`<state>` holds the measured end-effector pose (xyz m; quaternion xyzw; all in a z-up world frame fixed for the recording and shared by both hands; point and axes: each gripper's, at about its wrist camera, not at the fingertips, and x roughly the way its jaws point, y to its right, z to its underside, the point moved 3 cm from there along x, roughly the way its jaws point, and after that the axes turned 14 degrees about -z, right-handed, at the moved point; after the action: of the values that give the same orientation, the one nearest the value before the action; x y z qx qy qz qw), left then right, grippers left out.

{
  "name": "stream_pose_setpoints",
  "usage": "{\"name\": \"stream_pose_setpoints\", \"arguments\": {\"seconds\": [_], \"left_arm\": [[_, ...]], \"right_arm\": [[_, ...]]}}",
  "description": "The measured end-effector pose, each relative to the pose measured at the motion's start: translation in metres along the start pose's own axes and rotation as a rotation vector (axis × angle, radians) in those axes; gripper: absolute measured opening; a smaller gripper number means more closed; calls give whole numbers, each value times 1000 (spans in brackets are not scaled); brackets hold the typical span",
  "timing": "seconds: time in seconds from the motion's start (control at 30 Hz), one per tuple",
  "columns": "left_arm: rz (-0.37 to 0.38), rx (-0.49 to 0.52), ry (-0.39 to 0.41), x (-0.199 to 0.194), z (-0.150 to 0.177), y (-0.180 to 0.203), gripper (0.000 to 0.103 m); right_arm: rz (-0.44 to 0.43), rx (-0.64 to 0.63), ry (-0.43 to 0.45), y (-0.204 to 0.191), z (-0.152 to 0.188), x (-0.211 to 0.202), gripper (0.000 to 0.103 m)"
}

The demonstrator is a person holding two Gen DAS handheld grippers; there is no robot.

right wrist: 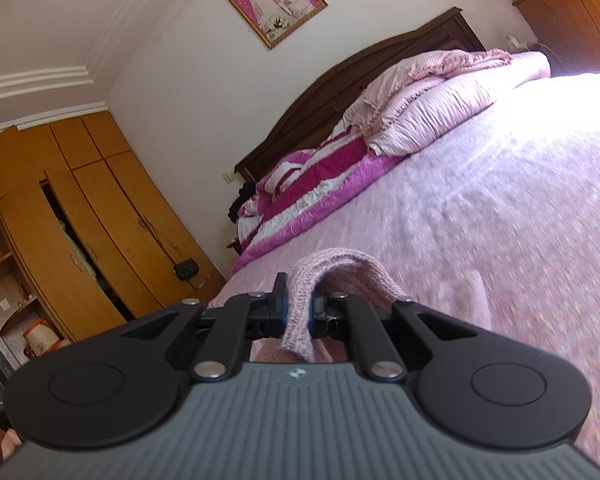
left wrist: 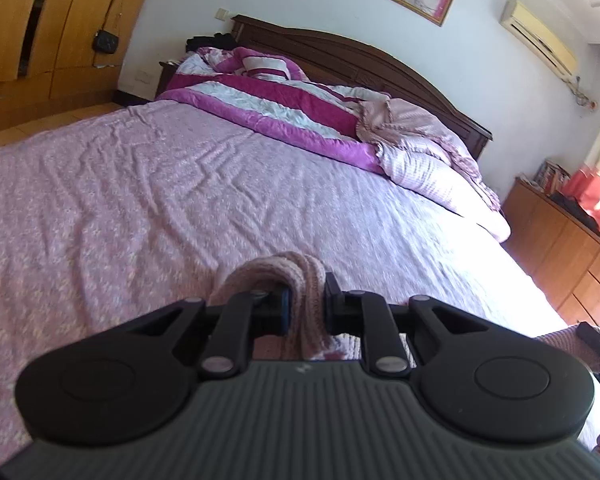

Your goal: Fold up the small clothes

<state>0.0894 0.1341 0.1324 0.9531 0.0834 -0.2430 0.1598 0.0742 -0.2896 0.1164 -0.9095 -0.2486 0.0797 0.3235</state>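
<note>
1. Between the fingers of the left gripper [left wrist: 306, 304], a fold of pink knit garment [left wrist: 300, 280] is pinched; jaws are closed down to the cloth's thickness, and knit is looped over the left finger.
2. Right gripper [right wrist: 298, 308]: jaws likewise clamped on the pink knit garment [right wrist: 300, 300], with fabric arched up and draped over the right finger.
3. Garment is held up close to both cameras, above the bed [left wrist: 180, 184]; its hanging part is mostly hidden by the gripper bodies.
4. Right gripper is glimpsed at the right edge of the left wrist view, knit beside it.
5. Bed is covered by a wrinkled pink sheet.
6. Magenta-striped quilt [left wrist: 276, 100] and pale pink bedding [right wrist: 432, 104] are piled against the dark headboard [left wrist: 364, 60].
7. Framed photo [right wrist: 276, 0] is hung above; wooden wardrobe [right wrist: 92, 208] is seen alongside.
</note>
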Motion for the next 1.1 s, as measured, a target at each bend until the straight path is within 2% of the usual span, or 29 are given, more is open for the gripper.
{"name": "stream_pose_setpoints", "arguments": {"seconds": [0.2, 0.3, 0.47, 0.57, 0.7, 0.8, 0.9, 1.03, 1.1], "left_arm": [[-48, 38, -30, 52, -5, 15, 18], [-72, 71, -47, 80, 0, 20, 18], [-133, 145, -84, 121, 20, 22, 18], [-164, 183, -103, 138, 34, 18, 19], [-171, 166, -138, 154, 47, 8, 20], [-168, 165, -140, 157, 50, 5, 24], [-166, 186, -143, 154, 49, 6, 29], [-154, 203, -152, 141, 47, 6, 42], [-142, 213, -149, 133, 47, 6, 43]], "right_arm": [[48, -16, 5, 18, -18, 43, 8], [88, -24, -19, 36, -12, 65, 8], [166, 33, -58, 78, 6, 98, 8], [219, 57, -79, 102, 19, 107, 8], [272, 97, -112, 131, 36, 114, 9], [311, 141, -141, 150, 45, 117, 10], [313, 167, -148, 159, 51, 117, 10], [311, 171, -163, 152, 49, 116, 30], [299, 165, -173, 145, 48, 114, 41]]}}
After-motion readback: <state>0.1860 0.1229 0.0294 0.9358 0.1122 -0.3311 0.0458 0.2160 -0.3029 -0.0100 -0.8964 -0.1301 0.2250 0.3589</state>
